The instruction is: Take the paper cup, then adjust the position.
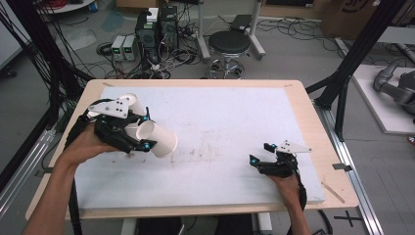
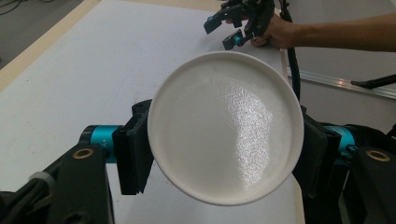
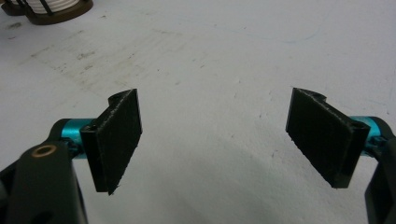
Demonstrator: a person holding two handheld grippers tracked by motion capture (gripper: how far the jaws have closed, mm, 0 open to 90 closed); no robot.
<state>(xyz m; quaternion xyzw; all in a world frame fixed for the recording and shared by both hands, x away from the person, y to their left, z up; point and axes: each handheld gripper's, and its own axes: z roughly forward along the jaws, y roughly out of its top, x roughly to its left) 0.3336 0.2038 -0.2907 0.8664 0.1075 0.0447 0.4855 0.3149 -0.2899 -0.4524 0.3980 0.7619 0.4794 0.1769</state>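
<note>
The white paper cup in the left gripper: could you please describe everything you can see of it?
The white paper cup looks like plain, slightly glossy paper with no print. It lies on its side, lifted above the white table mat, its wider end pointing toward the table's middle. The left gripper view shows its round flat base with a raised rim, facing the camera. The left gripper is shut on it, a jaw pressing each side. Nothing else touches it.

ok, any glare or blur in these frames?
Left gripper view: bright glare patch on the white cup's base, the far right claw slightly soft. Right gripper view: right claw pads sharp, the table evenly lit with a soft shadow below. High view: even light, mild softness.
</note>
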